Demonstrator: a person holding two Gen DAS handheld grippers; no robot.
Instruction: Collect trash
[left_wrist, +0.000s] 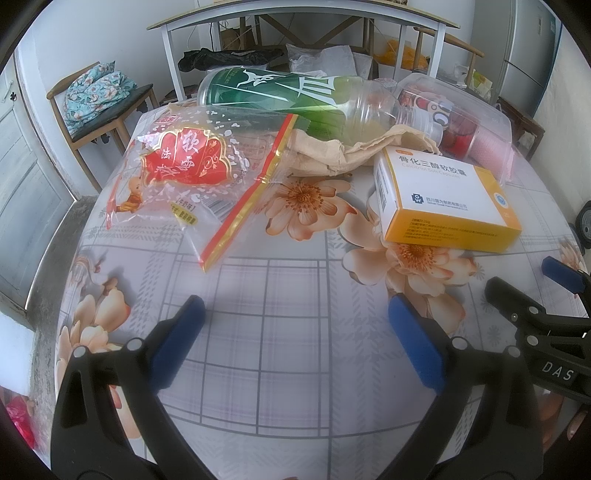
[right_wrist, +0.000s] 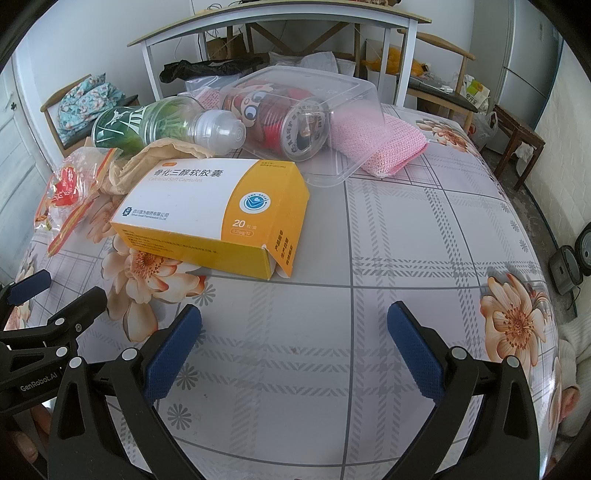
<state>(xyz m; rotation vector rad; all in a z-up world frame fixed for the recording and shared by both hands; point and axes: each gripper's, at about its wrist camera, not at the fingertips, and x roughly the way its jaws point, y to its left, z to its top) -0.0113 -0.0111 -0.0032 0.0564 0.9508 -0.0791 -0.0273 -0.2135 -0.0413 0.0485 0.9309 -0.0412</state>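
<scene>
- Left wrist view: my left gripper hangs over the flowered tablecloth with its jaws spread wide and nothing between them; bare cloth lies under and just ahead of them.
- Ahead on the left lies a clear snack bag with a red print, flat, its near corner pointing toward me; the table's left edge curves close beside it.
- Ahead on the right sits the orange-and-white medicine box, flat on the cloth, with open cloth between it and the bag.
- Behind both, a green-labelled plastic bottle lies on its side, resting over a crumpled beige bag.
- My right gripper shows at the right edge, jaws apart, near the box.
- Right wrist view: my right gripper is spread wide and empty above bare cloth.
- The medicine box lies ahead and left, its open end flap facing me.
- Behind it lies the bottle, cap toward me, beside a clear plastic container tipped on its side with a red can inside, and a pink cloth under its far side.
- The right half of the table is open cloth out to its curved edge.
- My left gripper is in at the left, jaws apart.
</scene>
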